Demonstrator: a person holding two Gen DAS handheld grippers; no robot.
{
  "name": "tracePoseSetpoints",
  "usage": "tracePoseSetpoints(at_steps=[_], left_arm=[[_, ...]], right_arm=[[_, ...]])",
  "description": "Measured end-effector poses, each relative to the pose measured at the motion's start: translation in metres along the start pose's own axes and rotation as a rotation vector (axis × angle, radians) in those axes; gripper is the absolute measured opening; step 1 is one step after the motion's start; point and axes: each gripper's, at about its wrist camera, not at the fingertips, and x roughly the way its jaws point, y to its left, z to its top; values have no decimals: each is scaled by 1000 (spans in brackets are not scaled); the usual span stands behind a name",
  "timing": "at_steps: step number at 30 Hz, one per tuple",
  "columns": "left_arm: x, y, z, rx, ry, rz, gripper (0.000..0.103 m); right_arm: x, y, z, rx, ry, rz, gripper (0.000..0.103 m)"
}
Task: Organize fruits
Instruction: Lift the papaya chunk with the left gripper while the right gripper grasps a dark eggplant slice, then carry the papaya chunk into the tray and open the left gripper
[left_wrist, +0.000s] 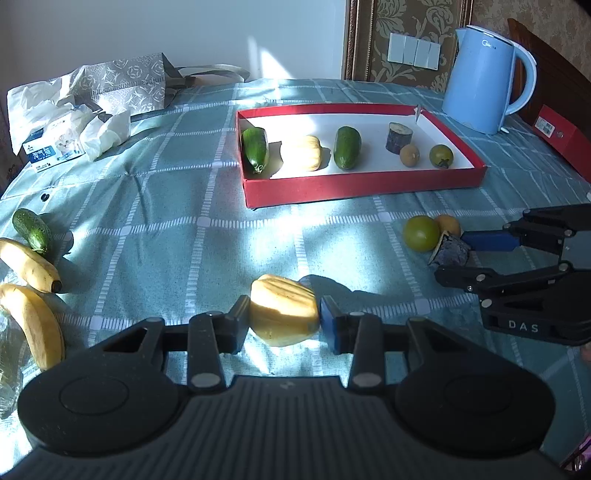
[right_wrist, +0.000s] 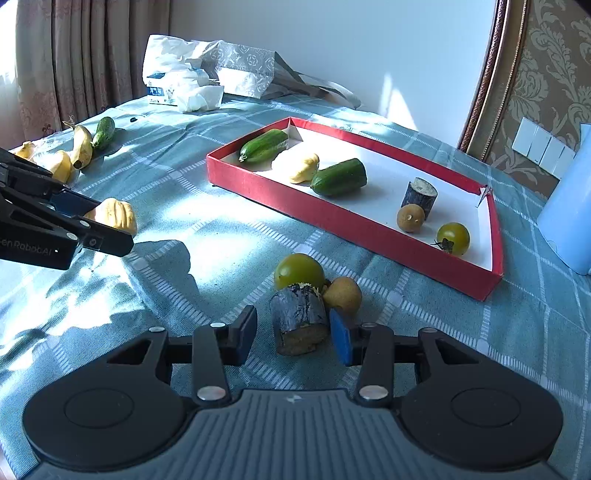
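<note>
My left gripper (left_wrist: 283, 318) is shut on a yellow ridged squash (left_wrist: 283, 309), its pads touching both sides; it also shows in the right wrist view (right_wrist: 114, 216). My right gripper (right_wrist: 293, 334) is open around a dark purple stub (right_wrist: 300, 320) lying on the cloth; the right pad touches it, the left pad stands apart. A green tomato (right_wrist: 299, 271) and a small yellow-brown fruit (right_wrist: 343, 293) lie just behind the stub. The red tray (left_wrist: 362, 182) holds two cucumbers, a squash, a purple stub, a brown fruit and a green tomato.
Two bananas (left_wrist: 31, 295) and a cucumber (left_wrist: 31, 229) lie at the left on the checked cloth. A blue kettle (left_wrist: 484, 77) stands behind the tray at the right. Tissue packs and a grey bag (left_wrist: 122, 85) sit at the back left. A red box (left_wrist: 565, 136) is far right.
</note>
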Motion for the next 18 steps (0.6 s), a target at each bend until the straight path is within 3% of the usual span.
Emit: tracePoseSetpoints(at_steps=[3,18], left_arm=[[-2,1,-1,-1,-2,7,36],[0,-2,5,-2,-14,-4,36]], right_arm=[[5,-2,-1,4,11,5,34],[-14,0,-12,-15,-40,-58,33]])
